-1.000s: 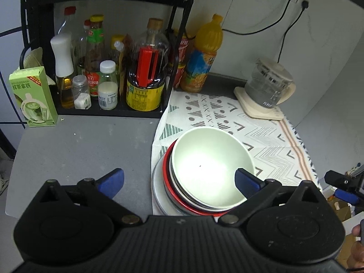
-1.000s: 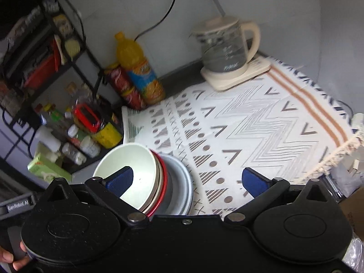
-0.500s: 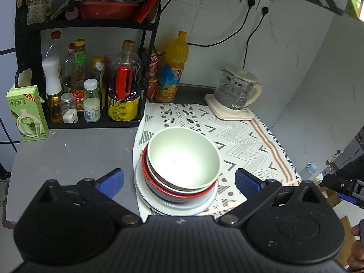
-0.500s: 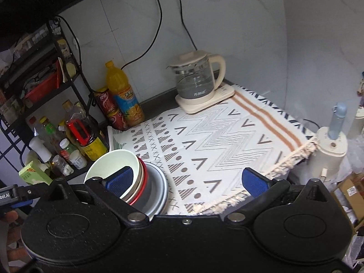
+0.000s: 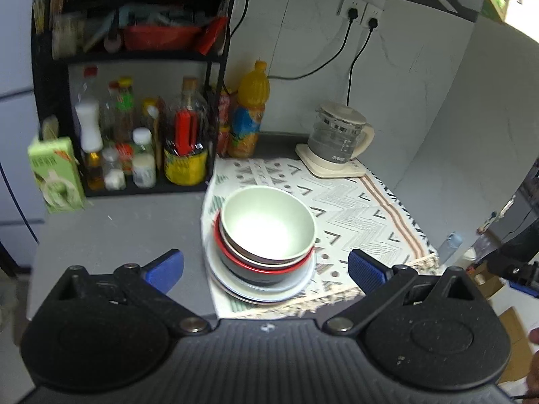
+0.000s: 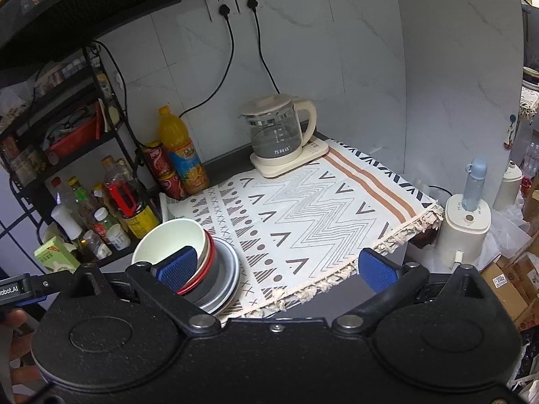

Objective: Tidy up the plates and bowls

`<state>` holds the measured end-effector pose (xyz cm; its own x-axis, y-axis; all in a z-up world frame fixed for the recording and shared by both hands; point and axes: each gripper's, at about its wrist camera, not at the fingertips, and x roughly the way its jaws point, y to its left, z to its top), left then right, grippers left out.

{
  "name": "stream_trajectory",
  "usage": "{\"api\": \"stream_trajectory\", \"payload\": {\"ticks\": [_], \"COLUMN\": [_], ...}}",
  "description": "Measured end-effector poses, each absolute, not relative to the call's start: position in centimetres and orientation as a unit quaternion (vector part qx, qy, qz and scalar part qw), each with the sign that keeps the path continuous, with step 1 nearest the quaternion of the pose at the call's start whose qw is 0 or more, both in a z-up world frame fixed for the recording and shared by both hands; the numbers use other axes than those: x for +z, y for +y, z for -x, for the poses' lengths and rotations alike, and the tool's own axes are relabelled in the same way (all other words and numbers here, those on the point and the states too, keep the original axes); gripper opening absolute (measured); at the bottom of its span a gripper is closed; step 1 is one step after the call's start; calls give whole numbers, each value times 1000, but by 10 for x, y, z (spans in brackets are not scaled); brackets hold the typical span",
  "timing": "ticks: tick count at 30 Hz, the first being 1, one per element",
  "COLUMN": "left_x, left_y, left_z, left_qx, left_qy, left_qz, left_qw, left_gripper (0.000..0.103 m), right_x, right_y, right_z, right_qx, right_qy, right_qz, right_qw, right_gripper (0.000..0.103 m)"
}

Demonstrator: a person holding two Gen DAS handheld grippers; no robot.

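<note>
Moved: both grippers pull back from the stack, showing more counter.
Left gripper [image 5: 266, 267]: wide, empty.
Right gripper [image 6: 276, 267]: wide, empty.
Green bowl [image 5: 267, 224]: tops stacked plates [image 5: 262, 286] on patterned cloth [image 5: 353, 208].

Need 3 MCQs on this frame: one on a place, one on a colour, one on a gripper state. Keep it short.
1. Where does the dish stack sit?
A. on the near left corner of the patterned cloth
B. on the black rack
C. beside the kettle's base

2. What colour is the inside of the top bowl?
A. red
B. pale green
C. black

3. How is the left gripper?
A. shut on the top bowl
B. shut on a plate
C. open, holding nothing

Answers:
1. A, the stack rests on the cloth's corner next to the bare grey counter.
2. B, the top bowl's inside is pale green; a red rim shows only below it.
3. C, its blue fingers stand wide apart, short of the stack.
</note>
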<state>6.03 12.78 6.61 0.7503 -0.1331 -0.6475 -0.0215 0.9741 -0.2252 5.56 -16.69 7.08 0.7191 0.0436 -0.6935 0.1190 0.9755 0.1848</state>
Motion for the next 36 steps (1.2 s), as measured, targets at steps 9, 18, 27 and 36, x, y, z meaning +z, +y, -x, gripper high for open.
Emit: {"api": "stream_trajectory", "payload": {"ticks": [9, 18, 27, 36], "left_x": [82, 85, 79, 74], "left_y": [122, 111, 98, 96], "left_z": [-34, -20, -10, -6], "left_qx": [-41, -42, -57, -51], "left_qy": [337, 328, 342, 352], "left_qz": [84, 54, 50, 51], "left_qw": [937, 942, 937, 933], "left_gripper": [103, 103, 103, 102], "right_x": [79, 82, 79, 78], "right_y": [-163, -165, -163, -161], "right_z": [-31, -7, 8, 13], "right_qx": [-39, -40, -33, -22], "right_qy": [379, 374, 384, 390], "right_qz": [-106, -105, -102, -96], "right_qw": [918, 921, 917, 916], "right_gripper": [103, 103, 103, 103]}}
